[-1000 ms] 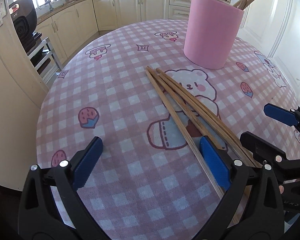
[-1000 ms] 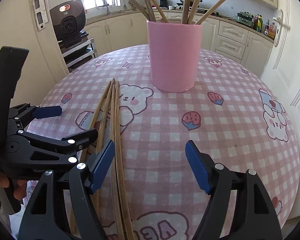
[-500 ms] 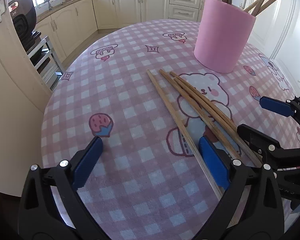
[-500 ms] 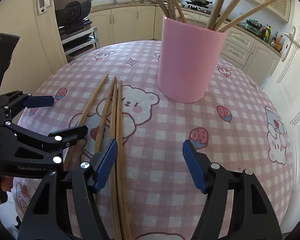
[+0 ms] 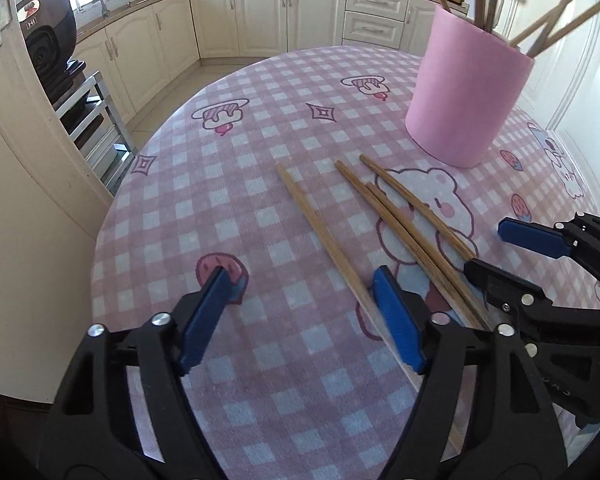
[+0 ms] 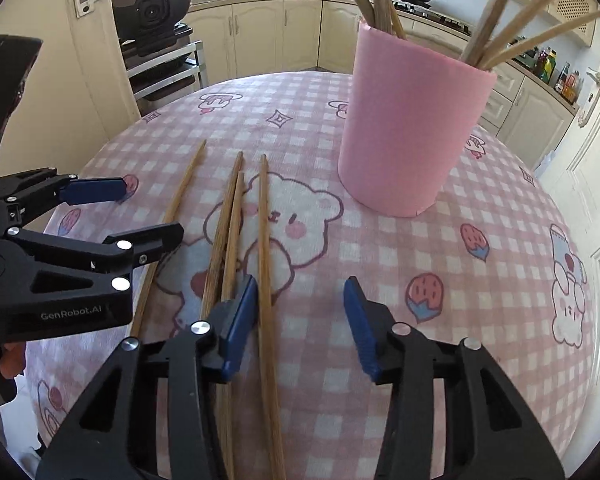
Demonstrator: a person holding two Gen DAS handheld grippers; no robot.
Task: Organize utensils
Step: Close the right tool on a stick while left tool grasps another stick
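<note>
Several wooden chopsticks lie side by side on the pink checked tablecloth; they also show in the right wrist view. A pink cylindrical holder with several chopsticks standing in it is beyond them; the right wrist view shows it too. My left gripper is open and empty, its right finger next to the leftmost chopstick. My right gripper is open and empty, with the rightmost chopstick lying between its fingers.
The round table's left edge drops off toward a cream cabinet wall. A black appliance sits on a metal rack at the left. Kitchen cabinets line the back. A white door is at the right.
Both grippers have pulled back and lifted, so the holder and the chopsticks' far tips look farther off. The chopsticks lie spread as before. Both grippers have stayed open.
</note>
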